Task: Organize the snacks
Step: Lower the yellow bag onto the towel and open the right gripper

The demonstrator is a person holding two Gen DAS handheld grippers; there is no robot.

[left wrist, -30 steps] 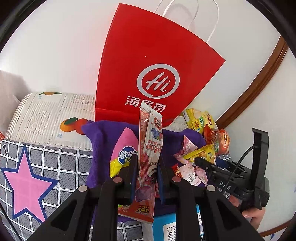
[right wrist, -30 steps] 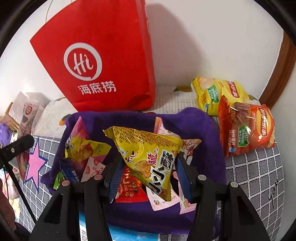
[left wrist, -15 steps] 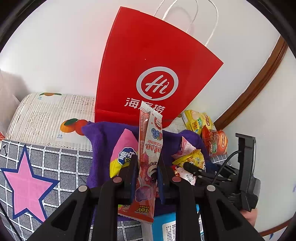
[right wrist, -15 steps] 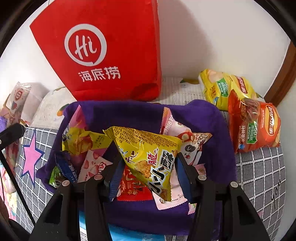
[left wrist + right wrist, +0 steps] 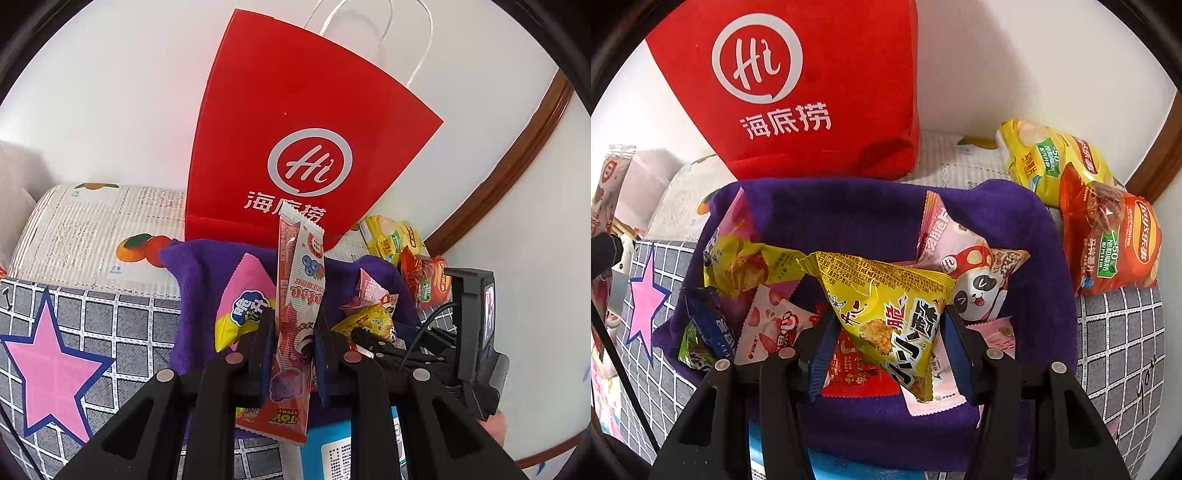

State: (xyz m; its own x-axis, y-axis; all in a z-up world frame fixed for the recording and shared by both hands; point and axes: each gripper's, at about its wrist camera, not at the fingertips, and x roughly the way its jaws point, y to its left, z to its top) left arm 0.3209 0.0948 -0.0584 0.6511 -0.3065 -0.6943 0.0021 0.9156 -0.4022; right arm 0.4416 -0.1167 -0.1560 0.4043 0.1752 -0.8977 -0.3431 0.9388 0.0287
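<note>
1. The left gripper (image 5: pixel 293 325) clamps a long pink Toy Story snack stick (image 5: pixel 299 295) upright, above the purple cloth-lined basket (image 5: pixel 849 206) – lifted clear, apparently for sorting.
2. The right gripper (image 5: pixel 890 332) pinches a yellow triangular crisp packet (image 5: pixel 886 306) over the same basket, where loose snacks lie heaped.
3. The red Haidilao paper bag (image 5: pixel 295 129) stands behind – a likely destination.
4. Against a second ago, both grips are unchanged; the right gripper has drawn closer to the basket.

Both wrist views close, facing red bag (image 5: pixel 295 147), shared purple cloth (image 5: pixel 849 214)
</note>
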